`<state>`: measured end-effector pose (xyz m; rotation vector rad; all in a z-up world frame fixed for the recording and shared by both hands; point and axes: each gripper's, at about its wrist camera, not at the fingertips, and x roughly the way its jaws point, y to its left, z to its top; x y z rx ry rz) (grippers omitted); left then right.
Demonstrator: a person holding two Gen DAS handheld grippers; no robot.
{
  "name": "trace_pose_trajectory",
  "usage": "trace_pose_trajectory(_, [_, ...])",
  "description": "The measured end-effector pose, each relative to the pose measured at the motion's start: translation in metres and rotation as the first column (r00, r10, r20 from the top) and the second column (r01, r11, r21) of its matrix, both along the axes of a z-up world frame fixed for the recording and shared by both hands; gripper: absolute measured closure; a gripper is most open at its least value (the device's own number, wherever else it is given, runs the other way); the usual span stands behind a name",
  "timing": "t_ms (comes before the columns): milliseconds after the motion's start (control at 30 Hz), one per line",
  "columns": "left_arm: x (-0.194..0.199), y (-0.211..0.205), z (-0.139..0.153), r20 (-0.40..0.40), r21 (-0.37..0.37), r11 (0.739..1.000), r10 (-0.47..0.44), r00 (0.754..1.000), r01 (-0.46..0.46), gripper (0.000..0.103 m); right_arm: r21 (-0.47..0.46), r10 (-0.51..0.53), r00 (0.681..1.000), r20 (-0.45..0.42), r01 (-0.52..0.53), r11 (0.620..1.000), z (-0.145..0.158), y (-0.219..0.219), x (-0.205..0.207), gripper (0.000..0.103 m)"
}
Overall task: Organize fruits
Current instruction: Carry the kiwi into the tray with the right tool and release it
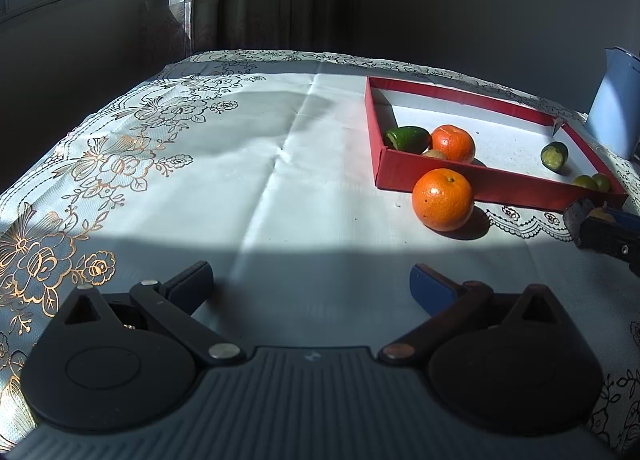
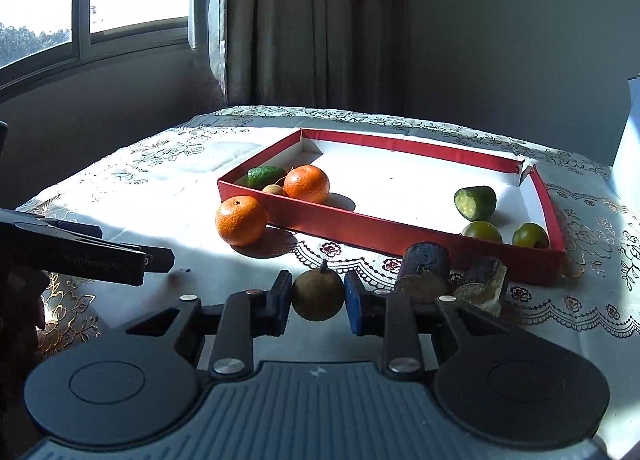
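The tray (image 2: 400, 225) already holds 6 fruits; an orange (image 2: 241, 220) waits outside its near-left corner. The right gripper (image 2: 317, 300) jaws clamp a brown fruit (image 2: 318, 297); the left gripper (image 1: 312, 284) jaws are apart.

Red tray (image 1: 472, 179) wall hides most of the small brown fruit (image 1: 435, 154); blue container (image 1: 614, 115) cropped.

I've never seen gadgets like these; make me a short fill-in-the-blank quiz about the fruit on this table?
1. The right gripper is shut on a small ____ fruit.
2. The orange outside the tray rests on the ____.
3. The tray's walls are ____.
4. The left gripper holds ____.

Missing words: brown; tablecloth; red; nothing
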<state>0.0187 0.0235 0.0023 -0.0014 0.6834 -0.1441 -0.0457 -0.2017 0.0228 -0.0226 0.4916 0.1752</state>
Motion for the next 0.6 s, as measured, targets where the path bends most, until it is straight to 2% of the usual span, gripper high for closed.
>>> trace_pose_trajectory(233, [0.0, 0.0, 0.0, 0.001, -0.002, 1.0, 0.0, 1.0, 0.0, 0.0, 0.005, -0.143, 0.981, 0.129, 0.144, 0.99, 0.03, -0.041, 0.017, 0.075])
trace_pose_trajectory(400, [0.0, 0.0, 0.0, -0.001, 0.003, 1.0, 0.0, 1.0, 0.0, 0.0, -0.002, -0.239, 0.964, 0.115, 0.241, 0.971, 0.024, -0.074, 0.048, 0.075])
trace_pose_trajectory(600, [0.001, -0.002, 0.0, -0.005, 0.023, 1.0, -0.001, 1.0, 0.001, 0.0, 0.008, -0.29, 0.953, 0.085, 0.29, 0.957, 0.008, -0.097, 0.072, 0.075])
